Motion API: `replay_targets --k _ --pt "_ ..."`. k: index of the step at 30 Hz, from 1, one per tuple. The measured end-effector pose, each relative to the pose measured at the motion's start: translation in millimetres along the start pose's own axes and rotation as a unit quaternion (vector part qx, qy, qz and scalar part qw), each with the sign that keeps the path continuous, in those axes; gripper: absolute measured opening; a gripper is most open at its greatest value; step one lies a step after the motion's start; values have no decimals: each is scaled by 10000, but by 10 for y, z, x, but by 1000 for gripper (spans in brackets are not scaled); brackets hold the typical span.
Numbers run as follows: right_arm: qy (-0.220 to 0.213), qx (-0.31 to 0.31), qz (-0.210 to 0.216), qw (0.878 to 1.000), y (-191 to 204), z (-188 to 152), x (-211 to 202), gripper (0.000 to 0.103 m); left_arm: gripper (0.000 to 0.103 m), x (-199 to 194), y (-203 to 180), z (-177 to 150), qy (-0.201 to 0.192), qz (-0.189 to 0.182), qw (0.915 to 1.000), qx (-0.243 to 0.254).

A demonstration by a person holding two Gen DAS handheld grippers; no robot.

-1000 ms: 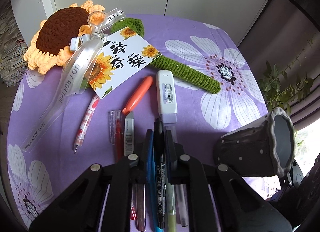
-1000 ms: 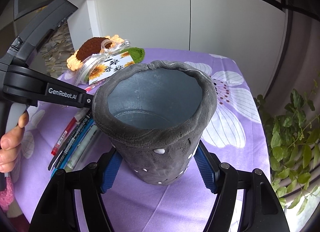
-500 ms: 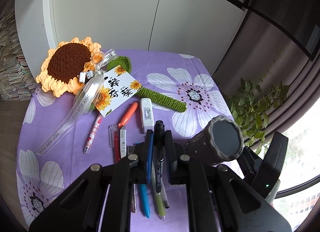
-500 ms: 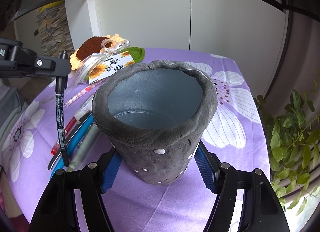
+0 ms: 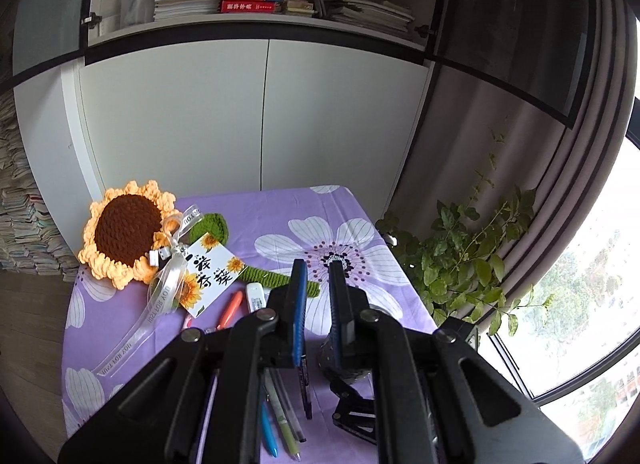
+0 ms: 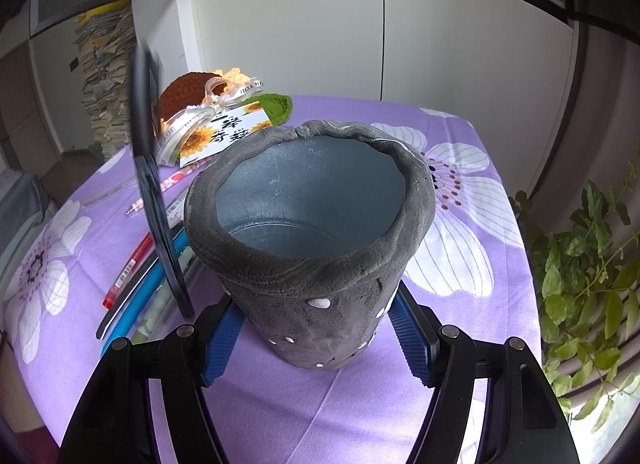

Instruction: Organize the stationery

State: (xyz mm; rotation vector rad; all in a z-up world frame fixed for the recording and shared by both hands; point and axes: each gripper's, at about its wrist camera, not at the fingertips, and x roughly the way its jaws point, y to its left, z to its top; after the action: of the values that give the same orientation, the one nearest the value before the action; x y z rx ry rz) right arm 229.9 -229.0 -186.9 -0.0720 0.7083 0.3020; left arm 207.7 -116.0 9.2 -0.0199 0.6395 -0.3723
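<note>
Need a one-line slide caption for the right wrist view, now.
Right gripper clamps a grey pen pot on the purple floral cloth; a black marker hangs beside its rim.

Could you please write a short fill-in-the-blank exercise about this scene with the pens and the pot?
1. The right hand-held gripper is shut on the grey ____.
2. The left hand-held gripper holds a black ____.
3. The inside of the pot is ____ of pens.
4. The tablecloth is ____ with white flowers.

Missing words: pot; marker; empty; purple
</note>
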Motion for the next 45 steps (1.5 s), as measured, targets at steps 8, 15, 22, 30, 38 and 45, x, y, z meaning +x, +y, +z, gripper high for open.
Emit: replay_targets --k 8,15,22,30,38,45 --pt "0 11 10 10000 2 6 11 71 11 406 92 -221 642 288 9975 -95" --pt "-27 12 -40 10000 5 10 2 71 10 1346 409 -594 2060 324 9766 -531" --pt "-57 -344 -342 9988 15 -44 -82 71 10 1635 502 -693 2406 276 9673 -754" --pt "-8 23 -192 9998 -296 -52 -84 71 10 1687 508 -726 2478 494 9654 -645" --pt "44 -73 -82 9999 -208 -61 -72 72 11 1782 495 -769 2623 584 9610 -660" --pt "74 -131 -147 9998 -200 -71 -70 72 18 1902 482 -760 2669 673 9589 -690"
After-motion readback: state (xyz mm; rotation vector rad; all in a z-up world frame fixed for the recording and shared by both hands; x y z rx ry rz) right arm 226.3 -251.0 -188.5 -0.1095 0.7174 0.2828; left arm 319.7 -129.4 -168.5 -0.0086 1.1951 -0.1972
